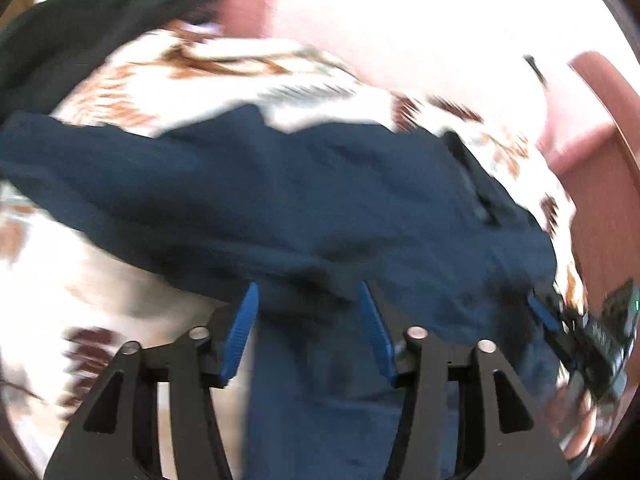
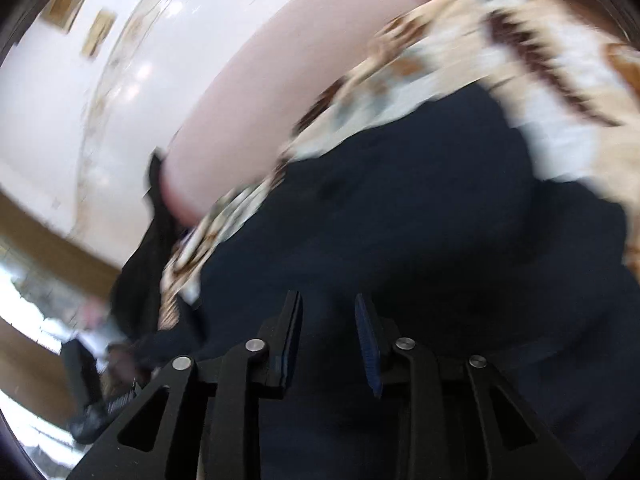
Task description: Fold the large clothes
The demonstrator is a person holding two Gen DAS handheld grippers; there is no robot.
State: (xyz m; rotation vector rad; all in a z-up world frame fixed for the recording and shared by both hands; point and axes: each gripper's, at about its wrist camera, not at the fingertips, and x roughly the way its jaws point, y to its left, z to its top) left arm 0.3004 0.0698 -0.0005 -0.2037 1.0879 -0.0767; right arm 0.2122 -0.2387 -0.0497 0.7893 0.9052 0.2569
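A large navy blue garment (image 1: 280,200) lies across a bed with a white, brown-patterned cover (image 1: 224,64). My left gripper (image 1: 308,292) has its blue-padded fingers (image 1: 244,332) spread, with a fold of the navy cloth lying between them. In the right wrist view the same garment (image 2: 400,220) fills the middle, and my right gripper (image 2: 328,304) has its fingers (image 2: 368,336) apart with the dark cloth between them. The right gripper also shows at the right edge of the left wrist view (image 1: 548,312), at the garment's edge. Both views are motion-blurred.
A black garment (image 1: 80,32) lies at the bed's far left; it also shows in the right wrist view (image 2: 144,264). A pink wall (image 2: 248,112) and a reddish wooden headboard (image 1: 600,168) stand behind the bed.
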